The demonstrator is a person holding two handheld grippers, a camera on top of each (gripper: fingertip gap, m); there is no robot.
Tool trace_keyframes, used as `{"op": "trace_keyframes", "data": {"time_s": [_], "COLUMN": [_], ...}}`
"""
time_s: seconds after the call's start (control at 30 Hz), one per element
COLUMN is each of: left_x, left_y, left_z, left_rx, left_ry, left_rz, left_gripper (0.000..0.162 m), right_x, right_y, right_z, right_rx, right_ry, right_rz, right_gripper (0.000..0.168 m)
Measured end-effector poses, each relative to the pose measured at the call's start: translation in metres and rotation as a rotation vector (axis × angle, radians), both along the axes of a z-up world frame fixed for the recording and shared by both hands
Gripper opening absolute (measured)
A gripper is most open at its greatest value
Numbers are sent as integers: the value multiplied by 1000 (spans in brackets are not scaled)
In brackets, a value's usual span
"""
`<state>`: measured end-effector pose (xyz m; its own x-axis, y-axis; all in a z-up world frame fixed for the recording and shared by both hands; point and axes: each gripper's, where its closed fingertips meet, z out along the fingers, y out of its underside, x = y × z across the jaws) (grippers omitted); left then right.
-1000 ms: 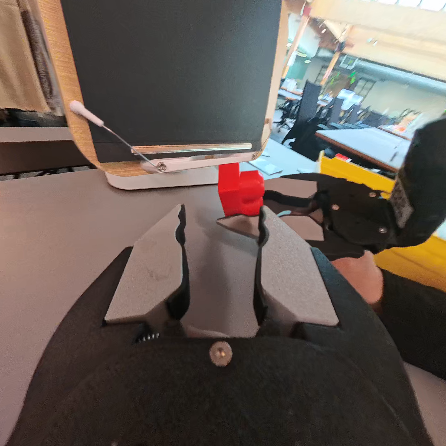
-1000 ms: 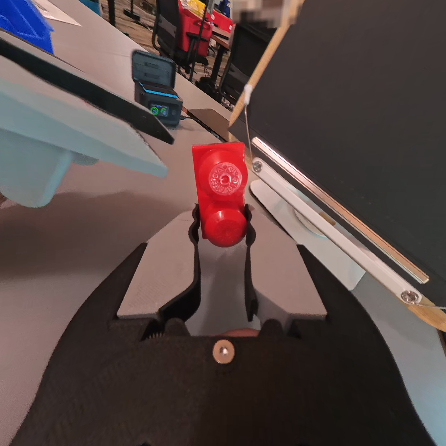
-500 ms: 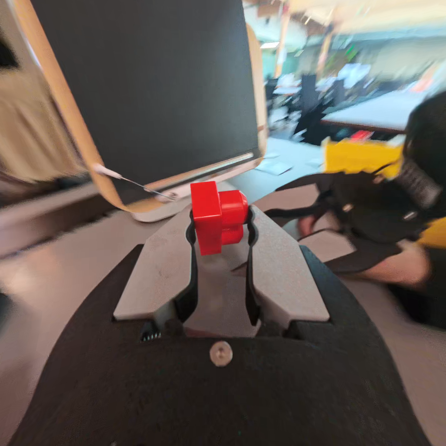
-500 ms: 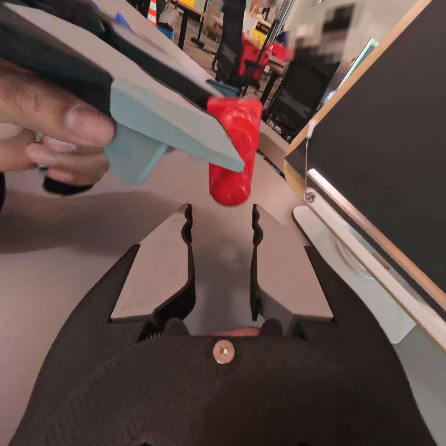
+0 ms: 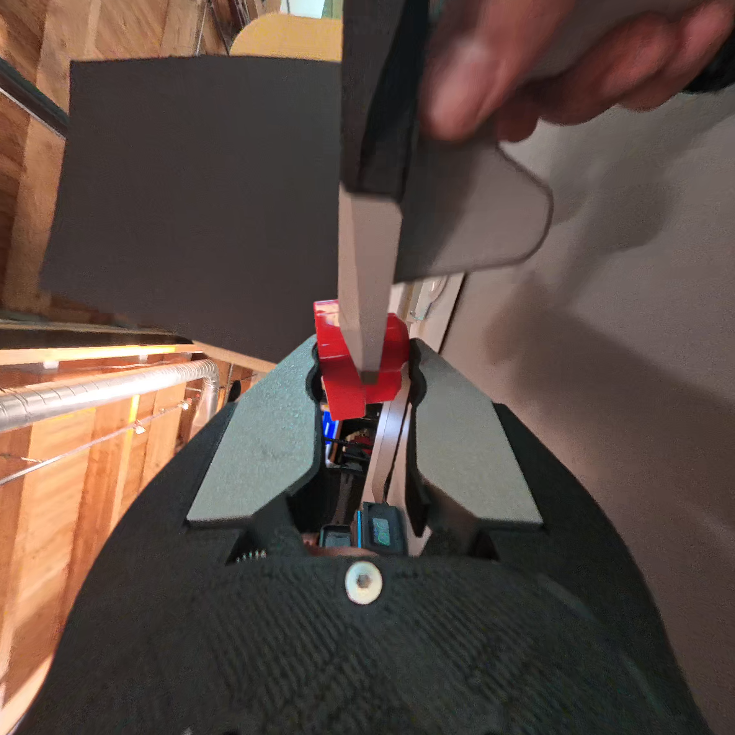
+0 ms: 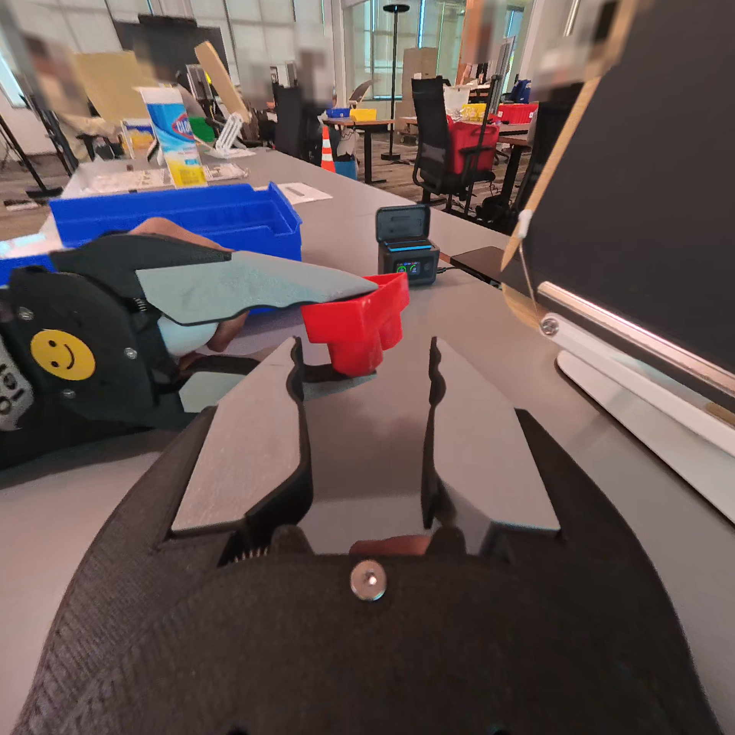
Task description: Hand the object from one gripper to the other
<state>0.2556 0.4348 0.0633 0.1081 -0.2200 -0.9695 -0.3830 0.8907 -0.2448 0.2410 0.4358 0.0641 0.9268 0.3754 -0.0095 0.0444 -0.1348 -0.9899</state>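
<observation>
A red toy brick point(image 5: 342, 382) with round studs sits between my left gripper's point(image 5: 364, 356) fingertips, which are shut on it. The right wrist view shows the brick point(image 6: 354, 322) held above the grey table point(image 6: 497, 330), clamped between the left gripper's upper finger point(image 6: 254, 286) and lower finger. My right gripper point(image 6: 364, 346) is open and empty, its tips just short of the brick. In the left wrist view one right finger point(image 5: 366, 278) crosses in front of the brick, with a hand above it.
A black board point(image 6: 636, 199) with a wooden edge stands on a white base at the right. A blue bin point(image 6: 179, 218) lies behind the left gripper. A small black charging case point(image 6: 405, 254) sits beyond the brick. A wipes container point(image 6: 175, 135) stands farther back. Left and right tips are no more than a few centimetres apart. The small black charging case point(image 6: 405, 254) is about equally far from each gripper, around 25 centimeters. It is also in sight in the left wrist view point(image 5: 366, 535).
The brick went from my right gripper to my left. The right gripper let go, opened wider and drew back. The left gripper has rolled onto its side with the brick.
</observation>
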Motion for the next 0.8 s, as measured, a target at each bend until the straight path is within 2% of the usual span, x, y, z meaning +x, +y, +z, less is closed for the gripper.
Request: {"op": "trace_keyframes", "data": {"time_s": [0.1, 0.13, 0.2, 0.3, 0.4, 0.5, 0.6, 0.73, 0.8], "left_x": [3, 4, 5, 5, 3, 1, -2, -5, -6], "left_y": [-11, -15, -16, -16, -15, -7, 4, 3, -7], "left_z": [5, 6, 8, 8, 9, 6, 3, 0, 3], "left_rx": [40, 43, 30, -66, -89, -117, -179, -46, 44], "left_ry": [-19, -34, -57, -64, -85, -89, -82, -60, -74], "left_rz": [-2, -11, -5, -33, -49, -24, 6, 5, -26], "left_gripper": [40, 39, 40, 41, 41, 46, 58, 60, 59], "right_x": [-2, -2, -3, -5, -9, -6, 5, 11, 10], "right_y": [4, 5, 3, 2, 2, 1, -3, -17, -23], "right_z": [-10, -11, -9, -9, -10, -8, -3, 2, -5], "right_rx": [-20, -12, 16, 0, -33, -72, -133, -292, -405], "right_ry": [-109, -146, -206, -169, -85, 38, 266, 630, 701], "right_rz": [-42, -58, -76, -55, -8, 16, 65, 215, 236], "right_gripper": [58, 39, 27, 27, 27, 27, 27, 27, 27]}}
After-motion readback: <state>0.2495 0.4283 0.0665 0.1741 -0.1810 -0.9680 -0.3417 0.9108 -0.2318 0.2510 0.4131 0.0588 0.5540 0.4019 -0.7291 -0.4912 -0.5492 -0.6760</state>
